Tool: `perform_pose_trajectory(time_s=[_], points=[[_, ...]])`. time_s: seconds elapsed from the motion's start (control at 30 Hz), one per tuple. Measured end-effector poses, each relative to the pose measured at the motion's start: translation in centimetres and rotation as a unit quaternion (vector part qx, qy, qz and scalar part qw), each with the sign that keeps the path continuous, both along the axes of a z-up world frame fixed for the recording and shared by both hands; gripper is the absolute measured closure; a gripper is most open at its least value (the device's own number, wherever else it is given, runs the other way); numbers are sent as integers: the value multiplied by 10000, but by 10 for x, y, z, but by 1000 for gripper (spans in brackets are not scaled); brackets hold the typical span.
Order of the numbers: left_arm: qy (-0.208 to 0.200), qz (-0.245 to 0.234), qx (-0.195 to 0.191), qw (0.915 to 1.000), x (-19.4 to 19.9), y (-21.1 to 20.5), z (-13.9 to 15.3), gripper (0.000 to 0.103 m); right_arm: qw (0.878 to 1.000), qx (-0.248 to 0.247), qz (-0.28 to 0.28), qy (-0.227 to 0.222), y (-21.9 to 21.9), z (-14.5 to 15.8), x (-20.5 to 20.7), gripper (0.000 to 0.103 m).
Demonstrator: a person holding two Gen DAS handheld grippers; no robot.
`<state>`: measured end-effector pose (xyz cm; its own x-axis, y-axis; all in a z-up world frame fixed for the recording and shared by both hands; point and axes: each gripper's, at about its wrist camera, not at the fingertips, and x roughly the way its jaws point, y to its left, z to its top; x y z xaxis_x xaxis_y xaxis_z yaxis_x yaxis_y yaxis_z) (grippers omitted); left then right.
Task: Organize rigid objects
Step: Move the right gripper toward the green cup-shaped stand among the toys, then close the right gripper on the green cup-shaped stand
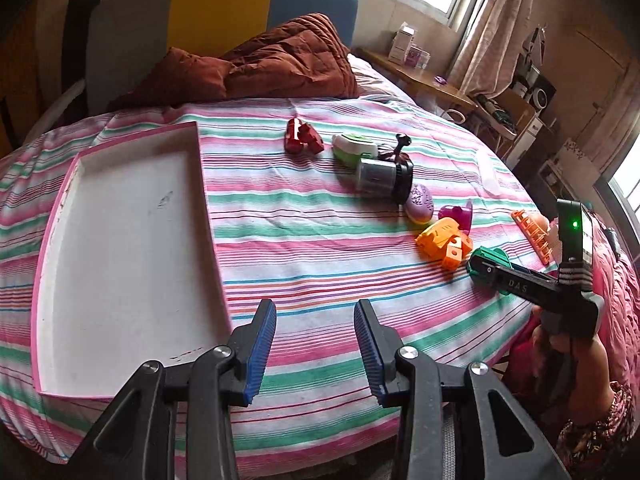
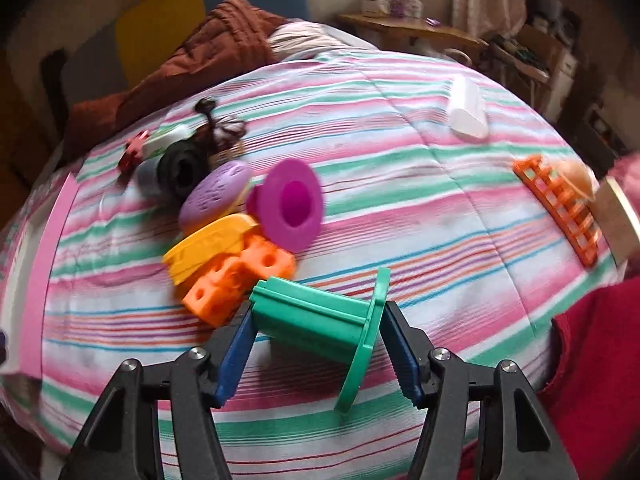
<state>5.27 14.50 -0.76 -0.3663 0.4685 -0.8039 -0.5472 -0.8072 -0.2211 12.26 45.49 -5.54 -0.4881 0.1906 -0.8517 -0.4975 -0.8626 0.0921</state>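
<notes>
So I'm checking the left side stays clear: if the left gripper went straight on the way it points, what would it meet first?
Probably just the striped bedspread. The left gripper is open and holds nothing. The white tray lies to its left and the toys further off, though depth is uncertain.

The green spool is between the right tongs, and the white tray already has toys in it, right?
Not quite. The green spool is between the right tongs, but the white tray has no toys in it, as the left wrist view shows.

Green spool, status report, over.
Right gripper fingers straddling green spool, contact unclear. Left gripper open, empty, beside white tray. Orange block touching spool's far end.
</notes>
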Motion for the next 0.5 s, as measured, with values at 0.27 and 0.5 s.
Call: perform_pose_trajectory(time_s=[0.27, 0.5], points=[[-134, -532, -40, 9985, 4, 36, -9, 62, 9955, 463, 817, -146, 8, 48, -2, 14], [-229, -858, -89, 9960, 11, 64, -15, 61, 9706, 603, 2229, -685, 3, 17, -22, 42]])
